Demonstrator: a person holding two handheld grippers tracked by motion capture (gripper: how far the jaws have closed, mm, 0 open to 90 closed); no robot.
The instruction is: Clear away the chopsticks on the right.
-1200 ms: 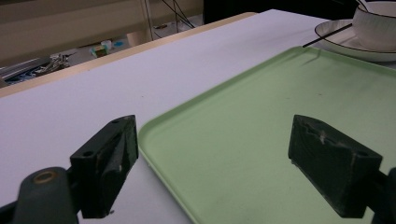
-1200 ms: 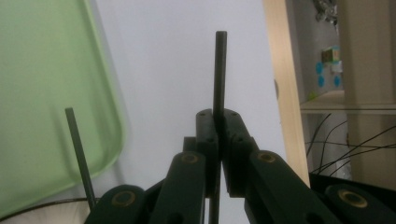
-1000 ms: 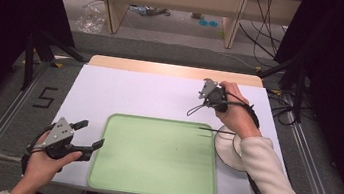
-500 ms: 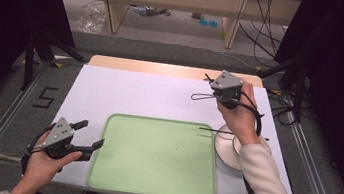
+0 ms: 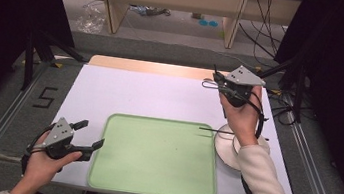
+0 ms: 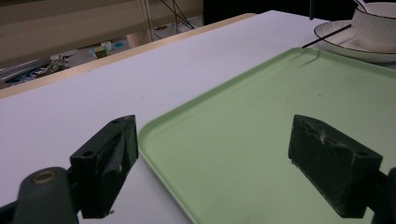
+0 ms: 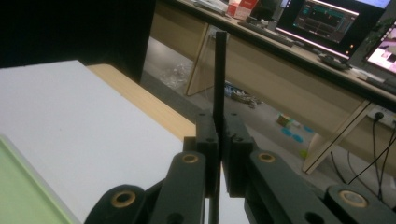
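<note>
Nearest, at about seven o'clock on the table [image 5: 159, 98], the left gripper [image 5: 88, 136] rests in the person's left hand [image 5: 42, 163] with its jaws spread wide and empty, one over the white tabletop and the other over the near left corner of the green tray [image 5: 154, 155]. Farther right, at four o'clock, a white plate [image 5: 226, 149] carries a white bowl [image 6: 376, 25], and a black chopstick [image 5: 211, 129] lies across the plate's rim, its tip over the tray's edge. Farthest, at one o'clock, the right gripper [image 5: 217, 83], held aloft, is clamped on a second black chopstick [image 7: 219, 79].
</note>
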